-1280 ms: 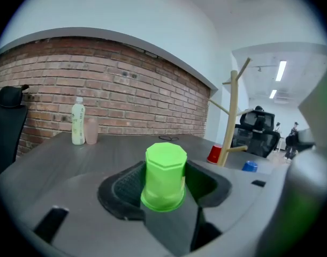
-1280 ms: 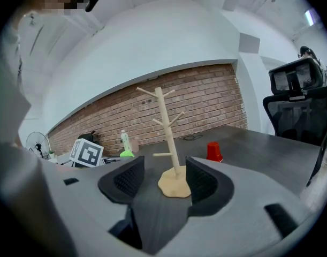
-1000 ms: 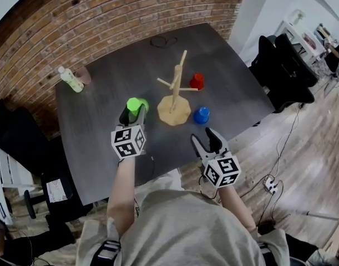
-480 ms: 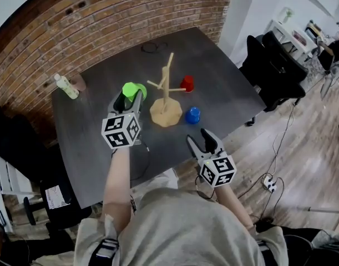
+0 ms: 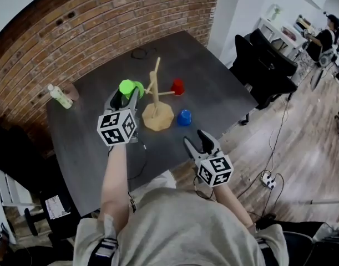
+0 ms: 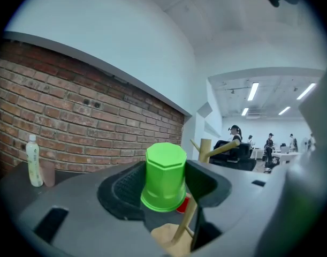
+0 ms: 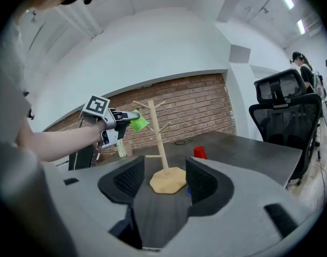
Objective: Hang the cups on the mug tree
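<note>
- Left claw (image 5: 124, 97) is lifting: since a second ago it is carrying the green cup (image 5: 128, 87) up off tabletop (image 5: 219, 87) level and in toward the mug tree (image 5: 156, 93).
- Left claw is clamping the green cup, pads pressing on both sides of the cup wall. In the left gripper view the cup's narrow end is pointing up and its wide rim down.
- Green cup is hanging in the air just beside the tree's upper pegs, on the tree's left in the head view. It is not sitting on any peg yet, and I cannot tell whether it is touching one.
- Right claw (image 5: 196, 140) is hovering over the near tabletop edge, barely shifting from a second ago. Its jaws are standing wide apart with nothing between them, just the tree base showing beyond the gap.
- Mug tree is standing upright mid-tabletop, all pegs bare.
- Red cup (image 5: 177, 86) is sitting on the tabletop near the tree, on its far right side.
- Blue cup (image 5: 184, 117) is sitting just beside the tree base, on the right.
- Bottle (image 5: 59, 96) is standing at the far left tabletop corner by the brick wall (image 5: 102, 26).
- Cable loop (image 5: 139, 53) is lying at the far edge.
</note>
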`<state>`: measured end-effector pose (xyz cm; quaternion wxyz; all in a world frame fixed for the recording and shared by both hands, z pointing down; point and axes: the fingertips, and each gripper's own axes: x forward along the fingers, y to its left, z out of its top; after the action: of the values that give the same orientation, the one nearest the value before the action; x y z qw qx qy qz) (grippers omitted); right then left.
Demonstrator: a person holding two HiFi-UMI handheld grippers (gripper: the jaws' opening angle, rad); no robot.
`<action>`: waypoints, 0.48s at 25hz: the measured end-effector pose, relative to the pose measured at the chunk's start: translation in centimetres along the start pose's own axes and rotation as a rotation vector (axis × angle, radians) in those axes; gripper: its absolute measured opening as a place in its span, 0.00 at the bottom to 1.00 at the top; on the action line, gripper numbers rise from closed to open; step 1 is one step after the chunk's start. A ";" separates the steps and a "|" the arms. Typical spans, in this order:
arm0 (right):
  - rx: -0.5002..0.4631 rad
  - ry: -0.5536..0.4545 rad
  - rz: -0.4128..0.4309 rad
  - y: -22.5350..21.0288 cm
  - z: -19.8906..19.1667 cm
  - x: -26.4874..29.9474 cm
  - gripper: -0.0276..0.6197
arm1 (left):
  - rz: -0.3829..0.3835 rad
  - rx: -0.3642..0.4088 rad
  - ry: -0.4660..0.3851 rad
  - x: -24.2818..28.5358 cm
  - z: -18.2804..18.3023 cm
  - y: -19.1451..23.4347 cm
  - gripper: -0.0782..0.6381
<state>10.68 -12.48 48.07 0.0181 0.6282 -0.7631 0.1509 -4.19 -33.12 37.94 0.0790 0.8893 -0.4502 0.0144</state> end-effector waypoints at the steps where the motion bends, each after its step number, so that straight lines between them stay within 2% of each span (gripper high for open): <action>1: 0.000 0.000 -0.003 -0.1 0.0 -0.1 0.42 | -0.005 -0.003 0.001 0.1 -0.1 -0.1 0.43; 12: 0.012 -0.013 -0.048 -1.2 0.1 -0.6 0.41 | -0.061 -0.022 0.019 1.7 -0.5 -1.6 0.43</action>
<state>11.95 -12.11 48.10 0.0130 0.6475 -0.7469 0.1507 -1.87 -33.50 38.42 0.0935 0.9016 -0.4220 0.0156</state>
